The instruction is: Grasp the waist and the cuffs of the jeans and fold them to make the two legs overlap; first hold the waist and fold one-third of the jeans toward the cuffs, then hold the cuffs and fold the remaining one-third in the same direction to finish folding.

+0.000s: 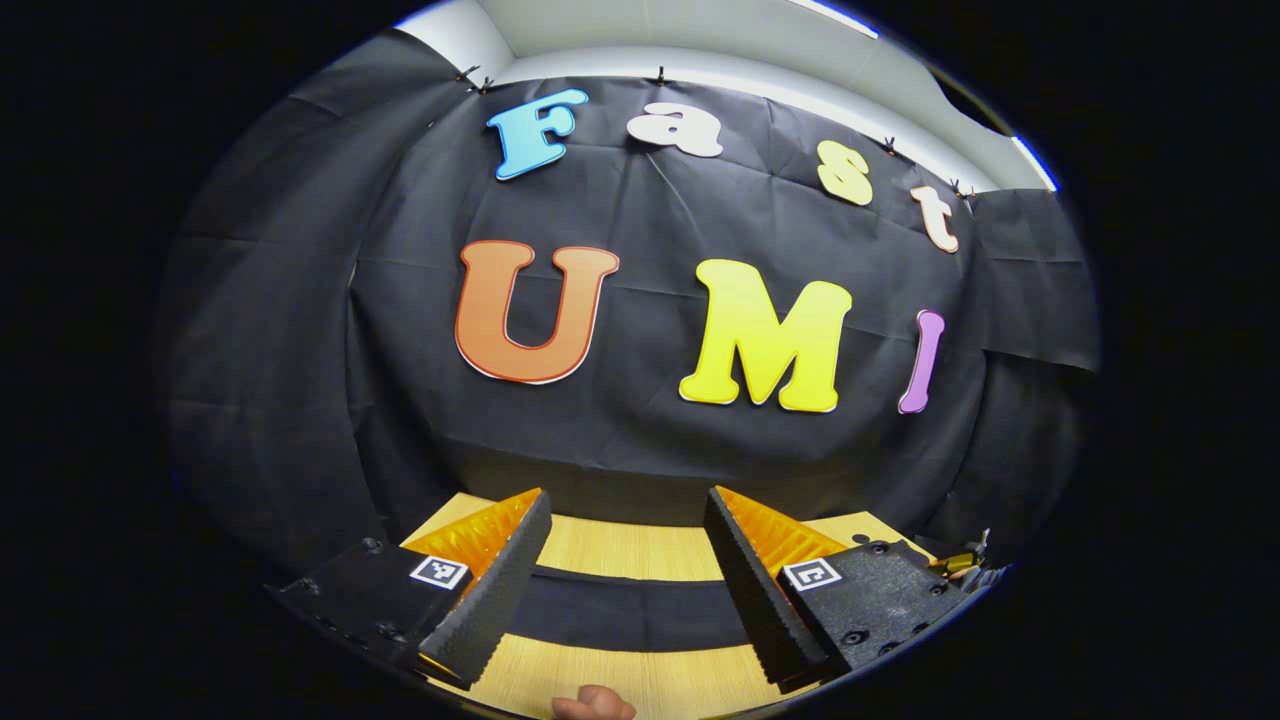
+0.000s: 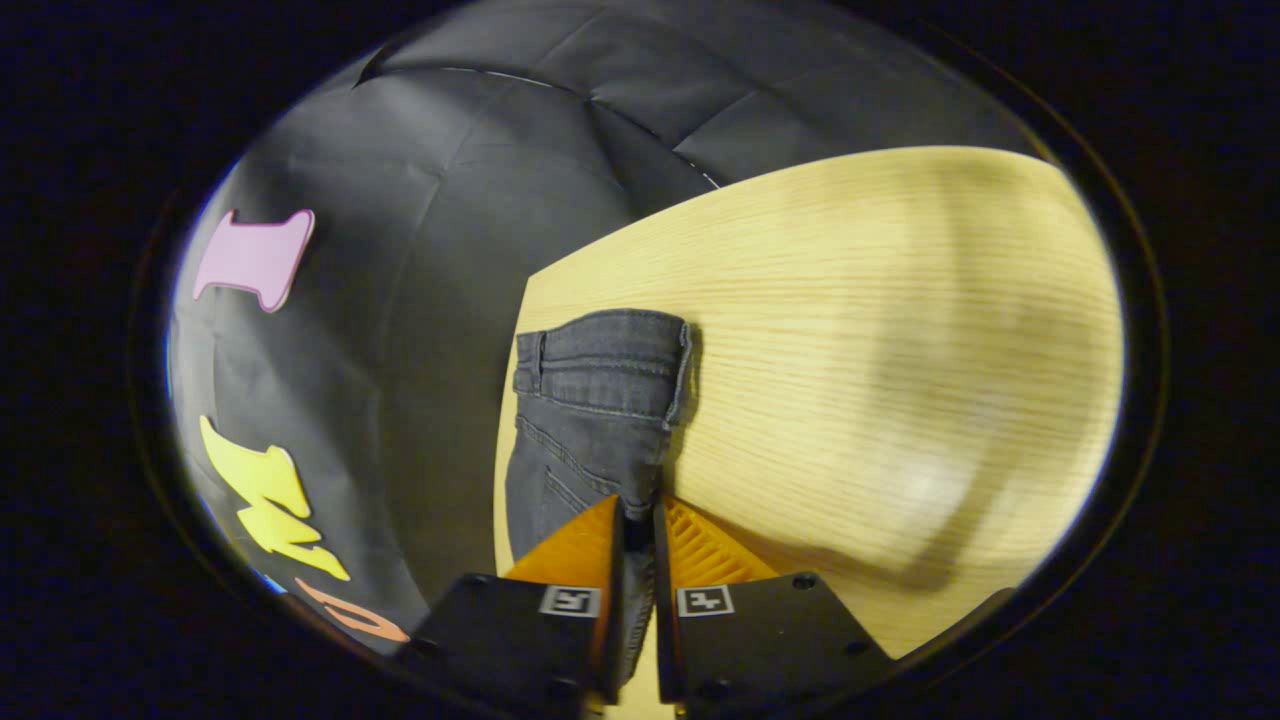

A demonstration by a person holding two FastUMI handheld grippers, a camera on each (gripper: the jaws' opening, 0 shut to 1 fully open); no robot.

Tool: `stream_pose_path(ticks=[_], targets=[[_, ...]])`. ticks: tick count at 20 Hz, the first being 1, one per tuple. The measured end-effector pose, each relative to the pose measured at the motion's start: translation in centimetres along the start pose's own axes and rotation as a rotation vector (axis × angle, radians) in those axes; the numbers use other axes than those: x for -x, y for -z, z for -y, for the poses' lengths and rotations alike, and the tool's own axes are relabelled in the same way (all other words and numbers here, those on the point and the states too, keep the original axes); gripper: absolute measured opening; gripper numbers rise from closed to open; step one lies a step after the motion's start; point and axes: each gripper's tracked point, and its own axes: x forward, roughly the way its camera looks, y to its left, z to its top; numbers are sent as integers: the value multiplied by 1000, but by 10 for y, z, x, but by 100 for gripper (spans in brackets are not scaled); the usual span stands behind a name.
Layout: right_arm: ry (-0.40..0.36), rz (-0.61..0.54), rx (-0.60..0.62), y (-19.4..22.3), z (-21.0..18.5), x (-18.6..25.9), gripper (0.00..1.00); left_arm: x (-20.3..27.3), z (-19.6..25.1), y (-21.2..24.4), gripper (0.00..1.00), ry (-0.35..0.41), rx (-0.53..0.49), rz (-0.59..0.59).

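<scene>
**Right gripper pinching the jeans, left one hanging open above the counter**

So in the right gripper view the right gripper has its two fingers squeezed nearly together with a fold of dark denim caught between them, so it's clamped on the jeans. The jeans are dark grey and lie along the edge of the wooden counter nearest the black cloth wall. The waistband end, with its stitching and a belt loop, points away from the camera, and the fabric runs back from there to the fingers. The rest of the wood to the side of the denim is bare, with a soft shadow across it.

In the left gripper view the left gripper is spread wide, fingers well apart, with nothing between them. It faces the cloth wall straight on. Below and between the fingers there's light wood with a dark band stretched across it, probably the jeans, but I can't tell for sure. A fingertip peeks in at the bottom edge.
</scene>
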Motion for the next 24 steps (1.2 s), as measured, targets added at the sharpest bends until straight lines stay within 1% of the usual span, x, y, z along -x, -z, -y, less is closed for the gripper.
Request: stream_pose_path(ticks=[1,3,7,9,12,16,20,24], targets=[[1,12,39,1,1,5,4,1,-2,-2,98,-7,2,1],[24,11,103,1,2,2,1,3,-2,-3,98,-11,5,-2],[6,4,145,-1,-13,12,0,5,-5,1,98,-19,-5,-20],[1,20,219,0,-25,20,1,5,-3,1,99,-14,9,-23],[-16,51,371,5,-54,37,1,2,-3,1,98,-10,22,-18],[-42,86,584,21,-96,55,1,2,-2,1,98,0,27,-12],[-74,124,801,51,-135,70,1,4,-6,1,98,-5,48,-7],[-128,148,1032,90,-179,85,1,8,-17,1,98,-25,70,-6]])
